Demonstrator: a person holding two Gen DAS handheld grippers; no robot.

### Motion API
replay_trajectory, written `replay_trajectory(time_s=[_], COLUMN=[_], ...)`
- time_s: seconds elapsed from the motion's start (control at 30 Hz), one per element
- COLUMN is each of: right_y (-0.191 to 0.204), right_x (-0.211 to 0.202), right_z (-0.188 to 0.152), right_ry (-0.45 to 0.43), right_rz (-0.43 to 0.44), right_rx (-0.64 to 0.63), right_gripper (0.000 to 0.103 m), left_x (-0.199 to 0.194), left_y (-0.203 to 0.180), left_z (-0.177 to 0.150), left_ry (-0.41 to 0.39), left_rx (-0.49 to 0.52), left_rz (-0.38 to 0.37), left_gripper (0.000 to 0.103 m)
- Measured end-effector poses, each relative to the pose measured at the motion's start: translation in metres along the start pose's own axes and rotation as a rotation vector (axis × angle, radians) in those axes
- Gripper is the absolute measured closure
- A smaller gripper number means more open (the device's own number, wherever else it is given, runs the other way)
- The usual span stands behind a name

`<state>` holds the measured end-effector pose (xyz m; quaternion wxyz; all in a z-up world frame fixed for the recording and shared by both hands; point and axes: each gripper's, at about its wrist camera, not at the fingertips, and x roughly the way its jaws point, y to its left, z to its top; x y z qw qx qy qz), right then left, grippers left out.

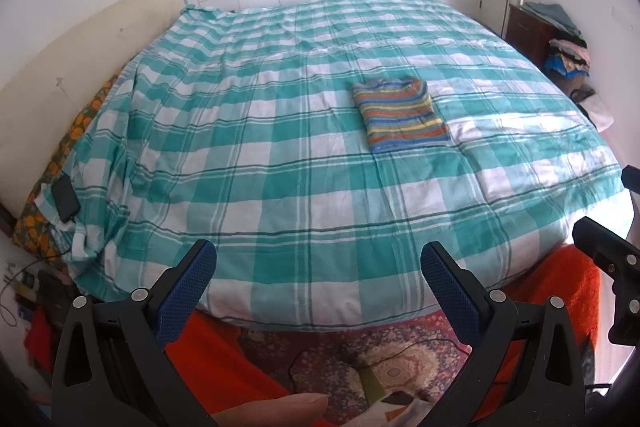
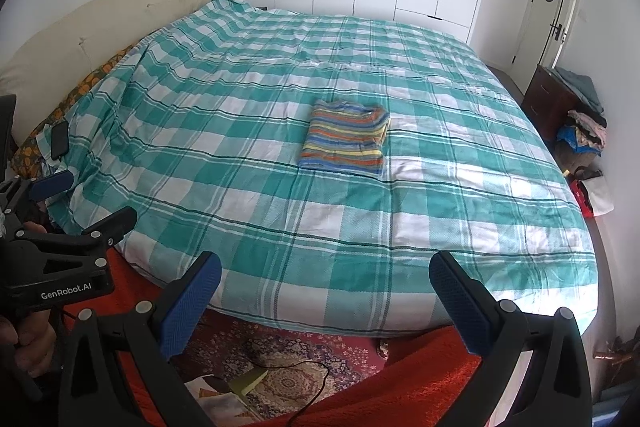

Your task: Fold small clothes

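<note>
A small striped garment (image 1: 402, 113), in orange, blue, yellow and green, lies folded into a flat rectangle on the teal checked bed cover (image 1: 280, 147). It also shows in the right wrist view (image 2: 345, 141), on the cover (image 2: 280, 207). My left gripper (image 1: 318, 259) is open and empty, held back over the bed's near edge, far from the garment. My right gripper (image 2: 325, 269) is open and empty too, also over the near edge. Each gripper's body shows at the side of the other's view.
A black phone (image 1: 65, 198) lies at the bed's left edge by orange patterned pillows. A cream headboard (image 1: 80, 39) stands at the left. A dark cabinet (image 2: 554, 97) with piled clothes stands at the right. A patterned rug (image 2: 288, 367) and red fabric lie below.
</note>
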<state>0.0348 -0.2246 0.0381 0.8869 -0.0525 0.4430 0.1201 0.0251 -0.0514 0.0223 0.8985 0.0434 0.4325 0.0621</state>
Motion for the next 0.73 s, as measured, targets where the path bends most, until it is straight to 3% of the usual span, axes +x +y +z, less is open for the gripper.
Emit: replay_trajectory(time_s=[0.53, 0.73], right_y=[-0.0022, -0.0029], right_x=[0.0008, 0.0016], right_z=[0.0022, 0.0031], right_ry=[0.000, -0.005], right_rz=[0.001, 0.004], right_rx=[0.000, 0.002], right_gripper=[0.000, 0.000], left_x=[-0.0012, -0.0042], left_y=[-0.0006, -0.0036], left_z=[0.0005, 0.0024], left_ry=[0.000, -0.042], left_rx=[-0.003, -0.020], left_rz=[-0.006, -0.032], left_gripper=[0.001, 0.001])
